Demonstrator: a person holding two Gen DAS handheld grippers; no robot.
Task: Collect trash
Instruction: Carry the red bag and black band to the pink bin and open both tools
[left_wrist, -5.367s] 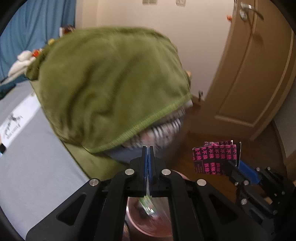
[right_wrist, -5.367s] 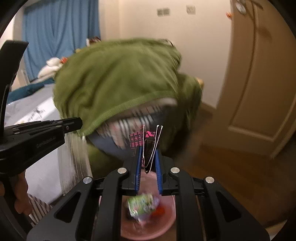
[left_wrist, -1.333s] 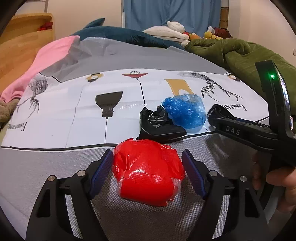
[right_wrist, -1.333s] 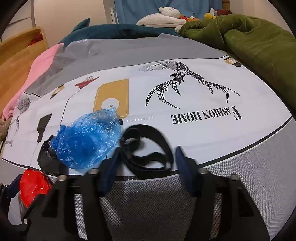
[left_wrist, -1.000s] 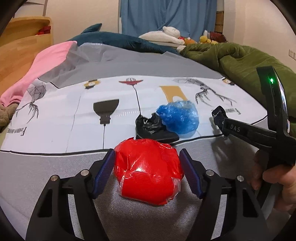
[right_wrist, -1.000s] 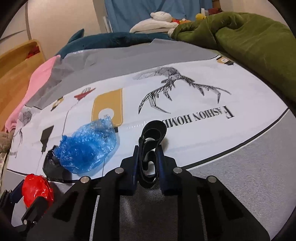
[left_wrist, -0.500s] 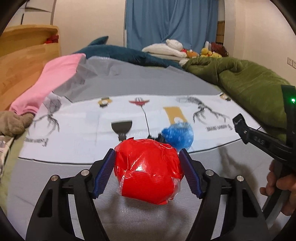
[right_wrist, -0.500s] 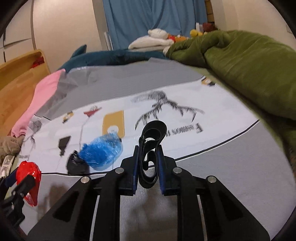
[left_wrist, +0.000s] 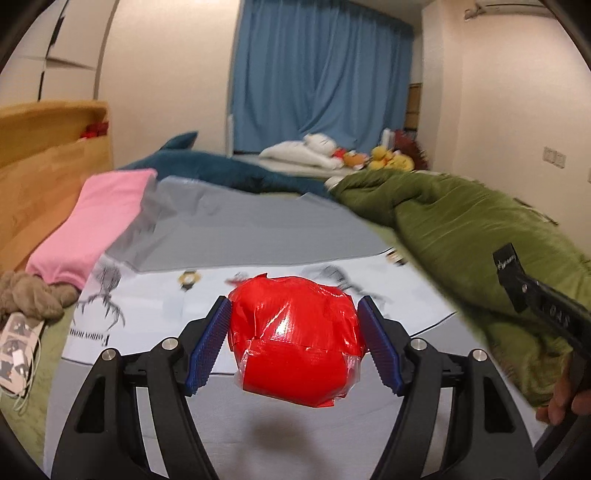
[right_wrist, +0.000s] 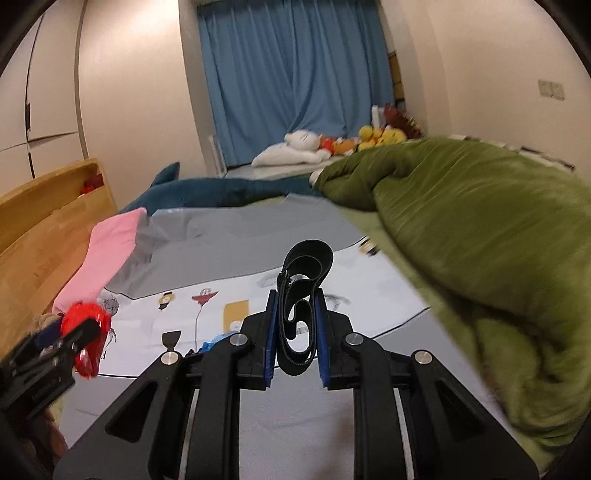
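A crumpled red plastic wad (left_wrist: 295, 338) hangs clear of the bed between the blue pads of my left gripper (left_wrist: 293, 341), which is shut on it. My right gripper (right_wrist: 295, 332) is shut on a looped black strap (right_wrist: 301, 295) that sticks up from between its pads, also lifted off the bed. The right wrist view shows the left gripper with the red wad (right_wrist: 86, 334) at the far left. A scrap of blue plastic (right_wrist: 214, 341) peeps out on the bedsheet (right_wrist: 221, 299) behind the right gripper's left finger.
The printed white and grey bedsheet (left_wrist: 229, 236) lies below. A green blanket (left_wrist: 480, 236) is heaped on the right, a pink cloth (left_wrist: 96, 221) and a wooden headboard (left_wrist: 44, 158) on the left. Plush toys (left_wrist: 369, 155) and a blue curtain (left_wrist: 321, 77) stand at the back.
Both grippers have risen well above the bed with their loads, the red wad and the black strap. The blue and black scraps on the sheet have dropped almost out of sight.
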